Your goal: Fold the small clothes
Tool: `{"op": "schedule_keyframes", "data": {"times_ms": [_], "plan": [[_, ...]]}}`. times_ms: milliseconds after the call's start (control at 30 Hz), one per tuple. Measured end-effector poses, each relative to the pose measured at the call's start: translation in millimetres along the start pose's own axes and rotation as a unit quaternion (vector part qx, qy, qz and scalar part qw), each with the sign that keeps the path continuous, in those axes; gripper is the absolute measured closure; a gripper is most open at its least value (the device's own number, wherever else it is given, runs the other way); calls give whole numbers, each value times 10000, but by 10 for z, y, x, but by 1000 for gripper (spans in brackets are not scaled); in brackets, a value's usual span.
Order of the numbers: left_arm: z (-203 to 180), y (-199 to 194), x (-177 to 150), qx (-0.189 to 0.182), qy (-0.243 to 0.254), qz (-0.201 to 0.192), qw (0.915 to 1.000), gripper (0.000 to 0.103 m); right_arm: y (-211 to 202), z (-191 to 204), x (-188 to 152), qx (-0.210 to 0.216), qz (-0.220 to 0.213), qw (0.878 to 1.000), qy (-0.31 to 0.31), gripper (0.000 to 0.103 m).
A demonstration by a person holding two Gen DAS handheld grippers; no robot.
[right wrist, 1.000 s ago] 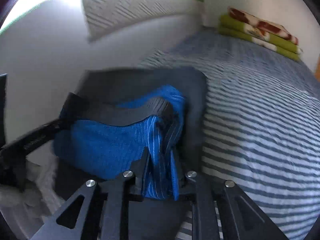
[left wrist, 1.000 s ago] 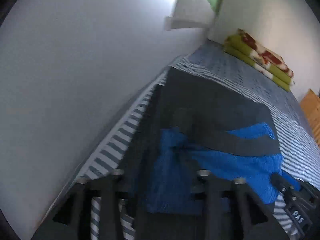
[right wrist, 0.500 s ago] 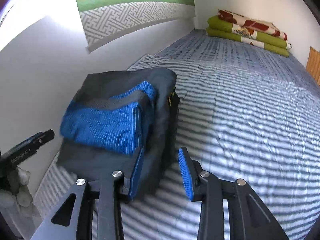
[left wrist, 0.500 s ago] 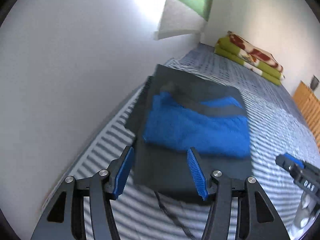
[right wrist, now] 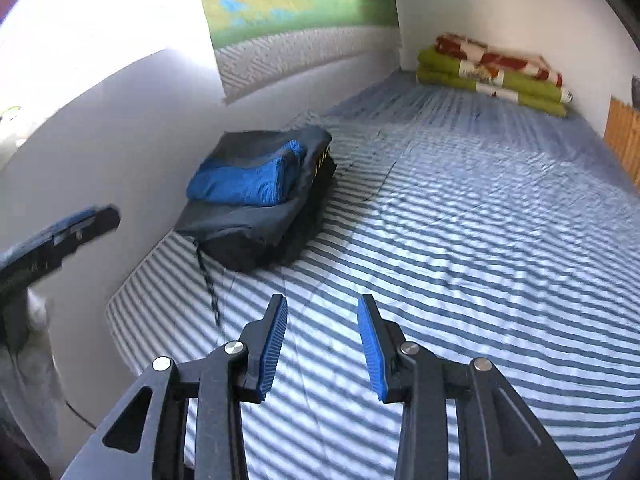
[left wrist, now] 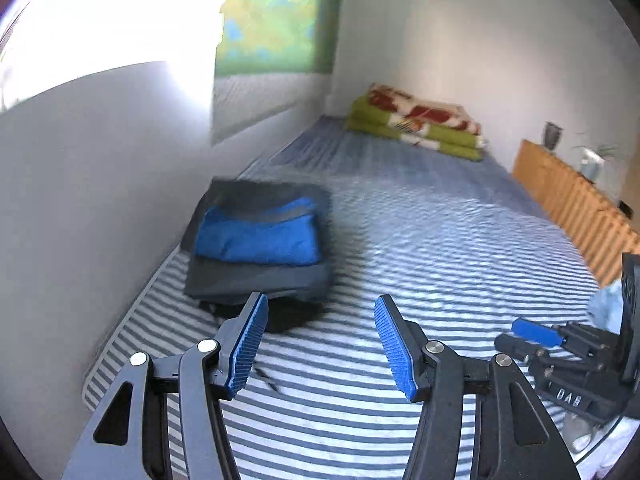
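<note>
A folded blue garment [left wrist: 260, 236] [right wrist: 248, 180] lies on top of a stack of folded dark grey clothes [left wrist: 256, 280] [right wrist: 256, 236] at the left edge of the striped bed, against the wall. My left gripper [left wrist: 320, 320] hovers open in front of the stack, nothing between its blue pads. Further back over bare sheet, my right gripper [right wrist: 322, 320] is open and empty too. The right gripper [left wrist: 536, 334] also shows at the far right of the left wrist view, and the left gripper [right wrist: 80, 228] at the left edge of the right wrist view.
The blue-and-white striped bed sheet [right wrist: 480, 240] stretches to the right of the stack. A folded green and red blanket [left wrist: 416, 128] [right wrist: 492, 76] lies at the far end. A wooden slatted rail [left wrist: 568, 204] runs along the right side. A white wall [left wrist: 80, 200] borders the left.
Both grippers let go of the blue garment, opened and pulled back from the stack. The garment now rests folded on the dark clothes.
</note>
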State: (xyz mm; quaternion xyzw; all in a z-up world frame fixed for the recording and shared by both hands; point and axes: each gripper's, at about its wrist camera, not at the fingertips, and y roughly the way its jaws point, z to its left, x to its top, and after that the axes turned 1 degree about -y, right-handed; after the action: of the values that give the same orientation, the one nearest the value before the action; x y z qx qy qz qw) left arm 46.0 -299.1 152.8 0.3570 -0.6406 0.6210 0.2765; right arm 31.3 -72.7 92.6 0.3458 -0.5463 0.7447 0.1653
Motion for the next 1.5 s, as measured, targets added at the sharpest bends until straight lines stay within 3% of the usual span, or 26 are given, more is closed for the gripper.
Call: {"op": "schedule_keyframes", "data": {"times_ms": [200,367,567,833,1067,1233,1433,1500], "plan": [[-731,-834,109,-419,275,-508,9974,44,-1004,-179,-273,-141,-479,9986,-152,63],[-1279,-1270,75,-752,454,-723,9935,39,-1650,-328,-432,-196,-856,9961,-73,61],[-1807,-1468,-255,-1064,310,-484,9927,39,-2117,-465,-640,-344,-1153,9927,-8,58],[-2092,-1691,-818,-702,302,-434,9961,35,-2294,-605,-1007,-349,-1194,9921,174,57],[-2131,-1482,-1286,-552,299,-250,9977,30,-2279,-732,-1410,-432,-913,9936,514,55],[-2149,-1292,-1542,-602,300,10,9977,30,-2194,-780,-1639,-772,-779,9922,588,55],[-2127,-1203,-1732,-372,396,227,9983,30,-2121,-856,-1868,-724,-654,9909,930,54],[-2104,-1210,-1781,-275,408,215,9986,24,-2092,-852,-1907,-677,-591,9915,936,54]]}}
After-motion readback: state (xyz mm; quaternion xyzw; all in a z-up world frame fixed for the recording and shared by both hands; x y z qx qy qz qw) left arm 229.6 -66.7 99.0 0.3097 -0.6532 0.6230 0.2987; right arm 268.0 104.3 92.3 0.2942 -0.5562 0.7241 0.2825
